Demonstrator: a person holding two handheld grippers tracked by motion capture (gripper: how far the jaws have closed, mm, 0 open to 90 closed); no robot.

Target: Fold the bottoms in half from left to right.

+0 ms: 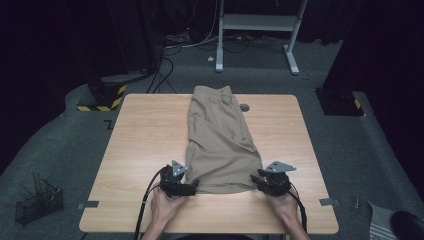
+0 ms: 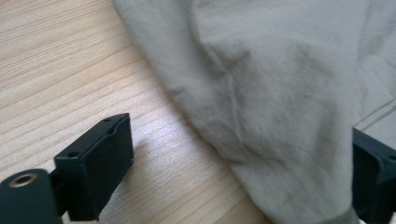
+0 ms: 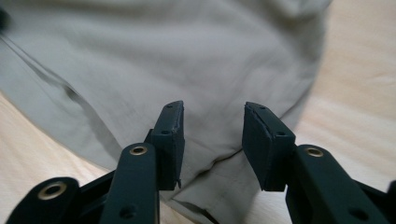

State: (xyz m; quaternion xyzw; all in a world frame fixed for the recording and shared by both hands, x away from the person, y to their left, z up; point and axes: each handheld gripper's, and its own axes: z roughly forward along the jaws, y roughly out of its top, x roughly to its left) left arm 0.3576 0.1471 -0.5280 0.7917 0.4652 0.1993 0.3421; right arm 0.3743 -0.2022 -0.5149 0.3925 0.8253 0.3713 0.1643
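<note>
Tan shorts (image 1: 221,140) flat mid-tabletop (image 1: 145,140), folded lengthwise. Left claw (image 1: 194,186) at 7 o'clock hem corner, wide open, cloth between jaws, ungripped. Right claw (image 1: 260,178) at 5 o'clock corner, partly open over hem, pinching nothing.

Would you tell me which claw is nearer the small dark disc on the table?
Right. The right claw is below the disc; the left claw sits farther left.

table brightly lit, surroundings dark; both gripper views soft, blurred up close.
</note>
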